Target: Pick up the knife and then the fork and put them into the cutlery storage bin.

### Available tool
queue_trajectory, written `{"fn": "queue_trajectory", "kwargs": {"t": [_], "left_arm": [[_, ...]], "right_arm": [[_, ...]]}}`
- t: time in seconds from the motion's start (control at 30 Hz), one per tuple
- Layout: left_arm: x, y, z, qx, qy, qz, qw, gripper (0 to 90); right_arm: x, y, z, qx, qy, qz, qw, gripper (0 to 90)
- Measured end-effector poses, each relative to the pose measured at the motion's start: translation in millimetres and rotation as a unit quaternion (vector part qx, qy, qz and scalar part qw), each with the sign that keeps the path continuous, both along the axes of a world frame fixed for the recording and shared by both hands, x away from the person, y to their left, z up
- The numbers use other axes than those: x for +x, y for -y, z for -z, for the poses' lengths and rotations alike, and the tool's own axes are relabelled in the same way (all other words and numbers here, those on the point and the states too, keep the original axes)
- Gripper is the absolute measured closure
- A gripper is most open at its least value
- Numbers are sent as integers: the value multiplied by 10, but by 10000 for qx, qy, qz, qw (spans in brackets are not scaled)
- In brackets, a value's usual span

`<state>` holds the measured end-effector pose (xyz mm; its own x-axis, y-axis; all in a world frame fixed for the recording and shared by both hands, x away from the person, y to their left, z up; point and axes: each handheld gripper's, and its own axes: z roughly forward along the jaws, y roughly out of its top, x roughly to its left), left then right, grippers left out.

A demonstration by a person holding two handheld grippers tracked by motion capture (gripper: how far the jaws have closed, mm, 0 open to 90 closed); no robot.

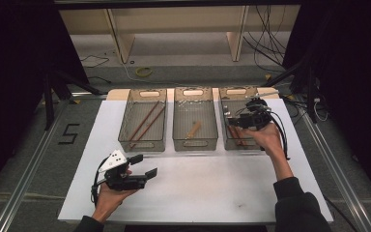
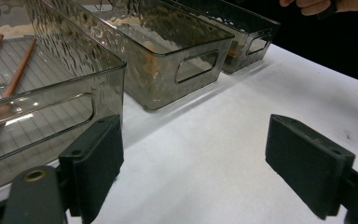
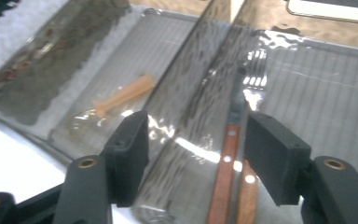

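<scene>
- Three smoky clear bins stand in a row on the white surface point(image 1: 198, 193).
- Left bin point(image 1: 143, 145): two chopsticks point(image 1: 145, 122).
- Middle bin point(image 1: 195, 142): small wooden piece point(image 1: 193, 129).
- Right bin point(image 1: 224, 137): wood-handled fork point(image 3: 230, 140), below the open, empty right claw point(image 3: 193, 156).
- Left claw point(image 2: 193, 170) open, empty, near the surface's front.

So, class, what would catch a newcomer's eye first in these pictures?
Three smoky see-through bins stand in a row across the white table: the left bin holds chopsticks, the middle bin a small wooden utensil, the right bin a wood-handled fork. The right gripper hangs open over the right bin, while the left gripper waits open near the table's front.
</scene>
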<state>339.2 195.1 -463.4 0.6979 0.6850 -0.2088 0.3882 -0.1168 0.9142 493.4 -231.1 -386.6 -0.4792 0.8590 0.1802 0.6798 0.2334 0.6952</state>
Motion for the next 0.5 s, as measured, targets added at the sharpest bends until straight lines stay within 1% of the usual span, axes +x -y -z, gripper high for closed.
{"fn": "queue_trajectory", "kwargs": {"t": [0.1,0.2,0.37,0.43,0.5], "left_arm": [[1,2,1,-1,-4,4,10000,184],[1,3,1,4,-5,11,10000,184],[0,3,-1,8,-9,16,10000,184],[0,3,-1,-8,-17,18,10000,184],[1,3,-2,-16,-20,16,10000,184]], "right_arm": [[-81,-26,3,125,91,-44,9999,372],[-172,-68,0,159,190,-154,9996,364],[-338,-140,-25,376,379,-312,9981,360],[-397,-176,-28,384,416,-395,9976,351],[-457,-206,-30,431,511,-450,9967,351]]}}
